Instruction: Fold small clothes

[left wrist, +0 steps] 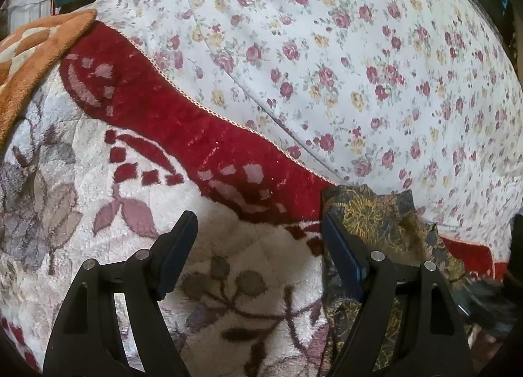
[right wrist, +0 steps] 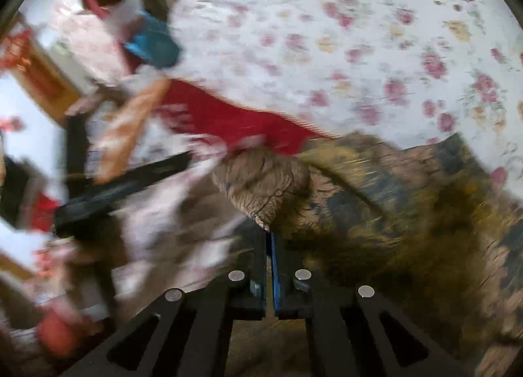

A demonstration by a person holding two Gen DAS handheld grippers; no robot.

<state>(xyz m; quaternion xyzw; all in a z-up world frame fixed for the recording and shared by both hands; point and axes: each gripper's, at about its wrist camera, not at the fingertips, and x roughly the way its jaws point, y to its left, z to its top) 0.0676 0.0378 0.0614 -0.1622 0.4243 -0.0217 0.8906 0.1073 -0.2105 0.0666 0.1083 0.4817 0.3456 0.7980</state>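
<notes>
Right tool [right wrist: 269,236] pinching dark garment [right wrist: 376,213] (blurred)

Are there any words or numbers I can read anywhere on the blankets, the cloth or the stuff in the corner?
None: no words or numbers can be read in either view.
The flowery sheet, the red and white blanket and the dark patterned cloth carry only patterns.
The boxes and bags in the corner are too blurred to tell if they carry any print.

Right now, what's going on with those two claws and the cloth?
Left gripper jaws open, empty. Right gripper jaws shut on dark patterned garment. Nothing blocking on the blanket.
</notes>
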